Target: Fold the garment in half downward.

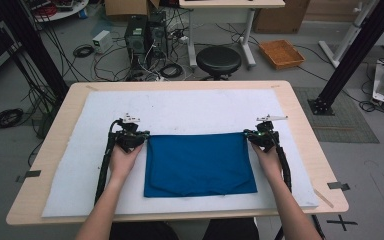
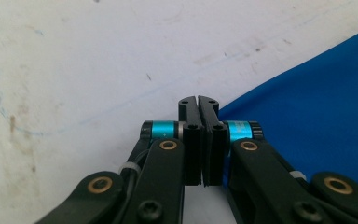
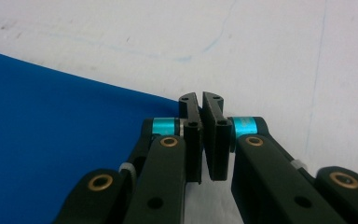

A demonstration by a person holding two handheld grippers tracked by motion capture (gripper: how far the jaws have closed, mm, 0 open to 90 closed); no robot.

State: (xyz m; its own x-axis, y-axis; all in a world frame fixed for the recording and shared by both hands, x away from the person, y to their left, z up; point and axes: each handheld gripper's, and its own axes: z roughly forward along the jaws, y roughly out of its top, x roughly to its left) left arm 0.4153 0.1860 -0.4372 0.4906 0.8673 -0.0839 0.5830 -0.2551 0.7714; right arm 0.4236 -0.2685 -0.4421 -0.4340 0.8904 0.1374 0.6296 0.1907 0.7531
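Pinching one blue cloth [image 1: 200, 164]: two grippers, left [image 1: 139, 140] and right [image 1: 256, 138], fingers closed on its corners.

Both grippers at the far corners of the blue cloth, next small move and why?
Probably lift both corners slightly and carry them toward the near edge to fold. The left gripper and right gripper sit shut at the far corners of the blue cloth, which lies flat on the white mat.
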